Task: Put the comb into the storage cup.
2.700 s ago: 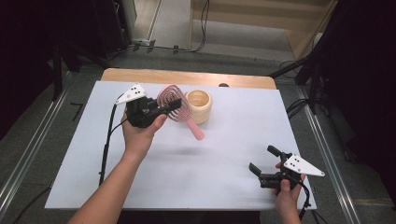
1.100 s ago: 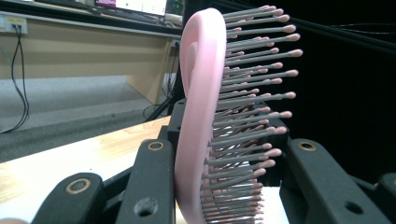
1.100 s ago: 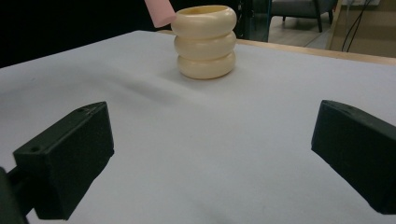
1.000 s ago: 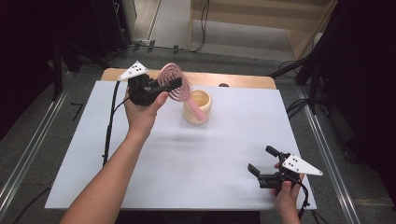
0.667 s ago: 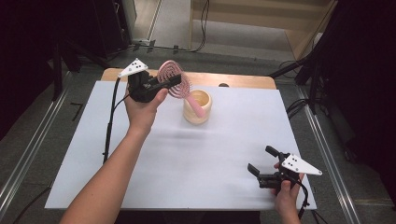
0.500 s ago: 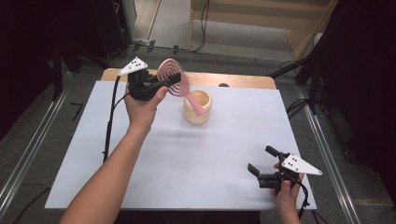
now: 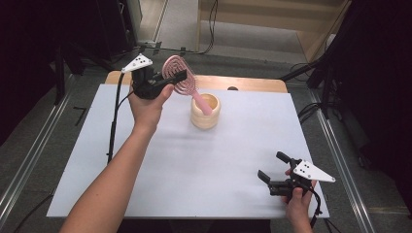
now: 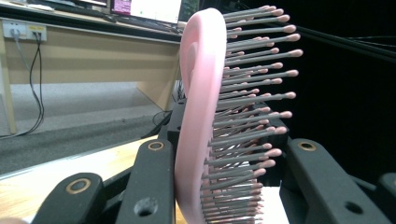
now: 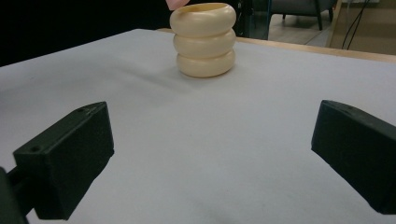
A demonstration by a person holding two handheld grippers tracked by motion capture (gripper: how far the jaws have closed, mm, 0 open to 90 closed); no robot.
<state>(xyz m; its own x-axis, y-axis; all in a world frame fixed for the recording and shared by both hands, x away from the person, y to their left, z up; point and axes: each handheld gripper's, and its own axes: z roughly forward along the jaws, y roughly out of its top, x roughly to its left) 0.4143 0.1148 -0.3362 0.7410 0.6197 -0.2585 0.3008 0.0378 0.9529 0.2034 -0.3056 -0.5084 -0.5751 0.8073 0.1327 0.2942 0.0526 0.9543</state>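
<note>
**Hairbrush handle entering holder**

White table (image 7: pixel 145 160) carries a cream ribbed cup (image 7: pixel 204 111) near the back centre. Left gripper (image 7: pixel 170 80) pinches the pink hairbrush (image 7: pixel 179 77) by its head, tilted so the handle dips into the cup, apparently for standing it upright. Right gripper (image 7: pixel 273 167) rests spread, idle, near the front edge. No legible markings.

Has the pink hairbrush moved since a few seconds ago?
Yes. The hairbrush has been lifted off the table; its handle now dips into the cream cup.
</note>
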